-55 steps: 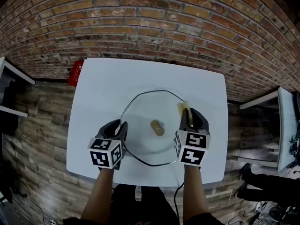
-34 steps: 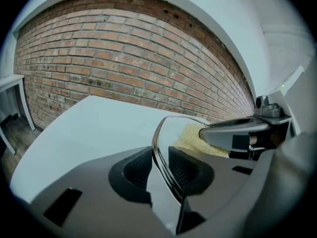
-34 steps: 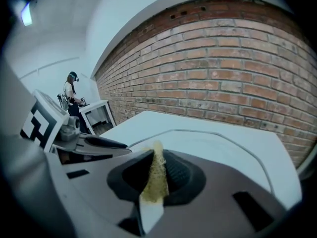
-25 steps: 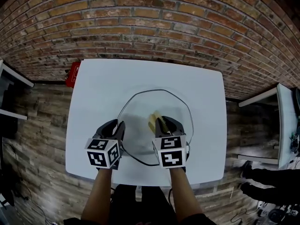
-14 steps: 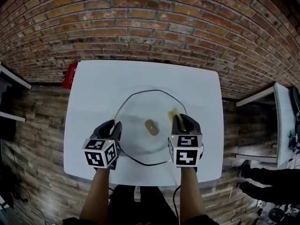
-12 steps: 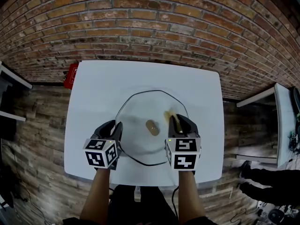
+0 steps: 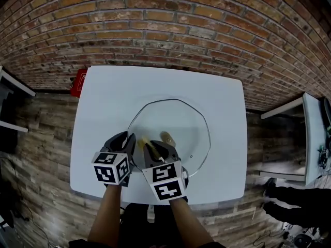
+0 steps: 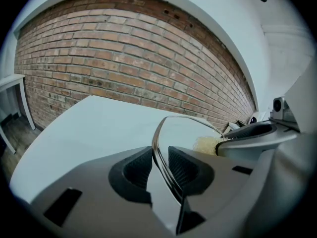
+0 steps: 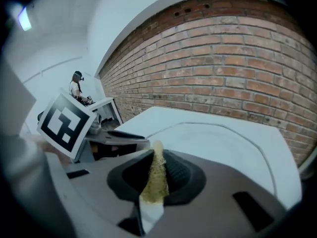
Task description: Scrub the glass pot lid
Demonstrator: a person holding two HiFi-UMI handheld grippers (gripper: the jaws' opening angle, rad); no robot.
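Glass is what both your tools are working on. The glass pot lid point(image 7: 186, 119) lies flat on the white table point(image 7: 103, 97), dome up, with its knob point(image 7: 167, 137) at the centre.

Your left gripper point(image 8: 159, 165) is clamped on the lid's metal rim point(image 8: 157, 133) at the near left edge, with a ribbed pad on each side of it. I judge that hold is there to anchor the lid, so it neither slides nor spins on the smooth tabletop while you rub.

Your right gripper point(image 9: 158, 175) is closed on a yellow sponge point(image 9: 154, 180). The sponge is squeezed thin between the pads, and its tip pokes out past them. Held that way, the soft part should meet the glass before the hard jaws do.

In the head view this gripper sits just beside the left one, over the near left part of the lid, between the knob and the clamped rim. The sponge tip appears to rest on the glass there, though how hard it presses cannot be told.

Scrubbing looks under way at this corner. Working this close to your anchoring tool, you risk knocking the two grippers together.
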